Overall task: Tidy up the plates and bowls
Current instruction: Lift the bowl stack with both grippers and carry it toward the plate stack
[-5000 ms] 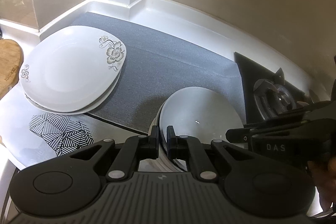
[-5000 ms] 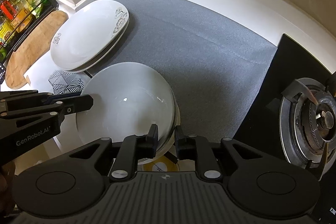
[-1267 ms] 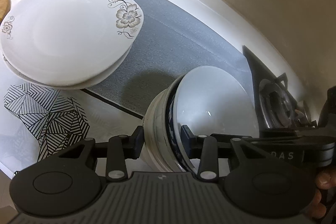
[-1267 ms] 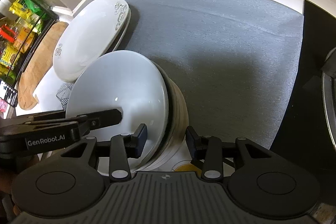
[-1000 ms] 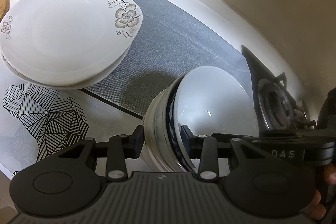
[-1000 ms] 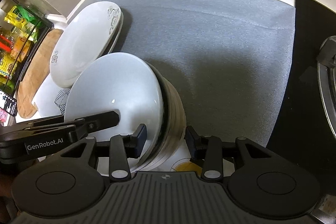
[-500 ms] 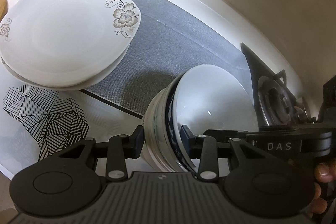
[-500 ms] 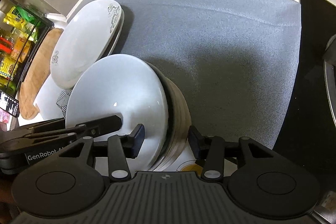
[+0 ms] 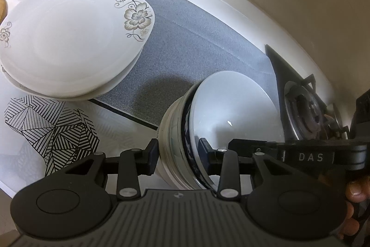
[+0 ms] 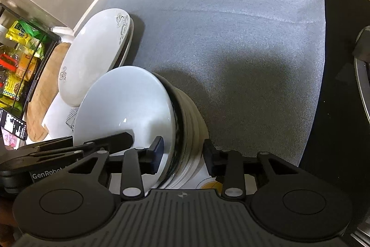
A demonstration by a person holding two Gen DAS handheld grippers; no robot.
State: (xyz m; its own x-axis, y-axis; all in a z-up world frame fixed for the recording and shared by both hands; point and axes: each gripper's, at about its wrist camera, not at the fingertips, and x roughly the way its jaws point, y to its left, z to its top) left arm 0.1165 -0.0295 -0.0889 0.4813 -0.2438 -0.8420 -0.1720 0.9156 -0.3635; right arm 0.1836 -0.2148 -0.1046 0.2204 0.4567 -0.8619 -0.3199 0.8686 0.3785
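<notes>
- Left gripper — jaws spread wide, one finger on either side of a rim; whether the pads press it is hard to tell
- Right gripper — jaws likewise parted, reaching in from the opposite side; fingers level

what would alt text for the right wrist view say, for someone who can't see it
The right gripper straddles the near edge of a stack of round white bowls on a kitchen counter, its fingers either side of the rims. The left gripper reaches in from the left. Beyond lie flower-printed plates and a grey mat.
</notes>
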